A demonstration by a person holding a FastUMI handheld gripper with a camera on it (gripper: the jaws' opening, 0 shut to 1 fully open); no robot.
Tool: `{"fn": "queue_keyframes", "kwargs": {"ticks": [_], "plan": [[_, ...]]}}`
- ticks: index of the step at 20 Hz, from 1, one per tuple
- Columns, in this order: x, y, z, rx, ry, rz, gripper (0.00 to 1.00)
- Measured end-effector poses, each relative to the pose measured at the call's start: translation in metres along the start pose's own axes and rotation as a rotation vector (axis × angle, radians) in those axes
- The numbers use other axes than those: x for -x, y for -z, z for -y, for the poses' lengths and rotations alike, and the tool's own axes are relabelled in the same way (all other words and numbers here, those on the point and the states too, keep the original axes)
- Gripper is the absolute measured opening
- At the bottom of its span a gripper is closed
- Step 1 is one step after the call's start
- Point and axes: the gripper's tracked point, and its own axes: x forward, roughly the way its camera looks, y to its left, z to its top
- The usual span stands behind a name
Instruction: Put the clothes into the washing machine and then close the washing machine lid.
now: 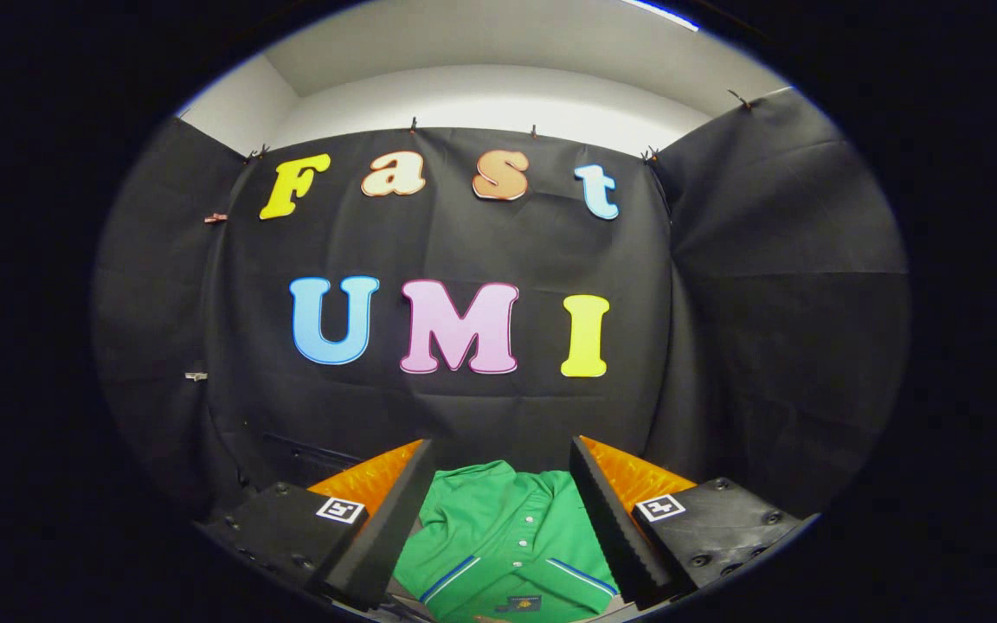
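black cloth wall behind; gripper (pixel 503 510) fingers spread, green shirt (pixel 507 545) lying between them below.

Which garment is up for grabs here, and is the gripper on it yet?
Just one: the green shirt with white buttons and blue-white stripes, lying flat between and below the open gripper fingers, not yet touched.

The gripper (pixel 502 493) has two wedge-shaped fingers (pixel 382 536) with ribbed inner faces, set wide apart, each mounted on a dark block (pixel 715 528) fixed with round screws and carrying a small square black-and-white marker (pixel 341 510) on its upper face.
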Motion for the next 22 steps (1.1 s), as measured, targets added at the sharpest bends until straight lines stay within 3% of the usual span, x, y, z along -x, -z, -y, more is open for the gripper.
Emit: {"fn": "queue_keyframes", "kwargs": {"ticks": [5, 11, 22], "plan": [[-0.048, 0.029, 0.012, -0.007, 0.029, -0.124, 0.98], [-0.098, 0.097, 0.028, -0.03, 0.072, -0.336, 0.98], [-0.124, 0.175, 0.049, -0.026, 0.121, -0.543, 0.99]]}}
